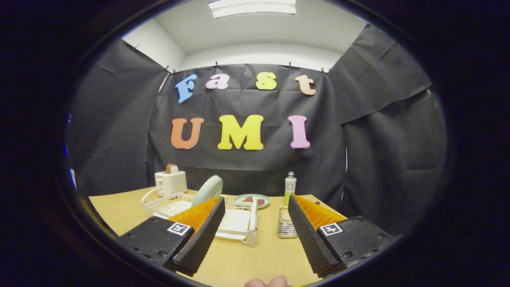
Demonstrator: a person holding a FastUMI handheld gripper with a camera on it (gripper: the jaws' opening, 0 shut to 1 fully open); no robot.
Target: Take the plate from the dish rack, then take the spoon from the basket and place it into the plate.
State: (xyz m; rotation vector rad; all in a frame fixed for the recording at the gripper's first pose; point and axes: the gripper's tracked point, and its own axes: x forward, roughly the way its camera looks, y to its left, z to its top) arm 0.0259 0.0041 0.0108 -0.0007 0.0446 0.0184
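Note:
A pale green plate (pixel 208 190) stands on edge in a white dish rack (pixel 239 220) on the wooden table (pixel 247 259), just beyond my left finger. A small wire basket (pixel 285 227) sits to the right of the rack, partly hidden behind my right finger; I cannot make out the spoon in it. My gripper (pixel 255 235) is open, held well back from the rack and above the table, with nothing between its fingers.
A white toaster (pixel 171 181) with bread in it stands behind the rack. A second plate (pixel 252 200) with brown food lies flat at the back, next to a green-and-white bottle (pixel 290 186). A fingertip (pixel 267 282) shows at the table's near edge.

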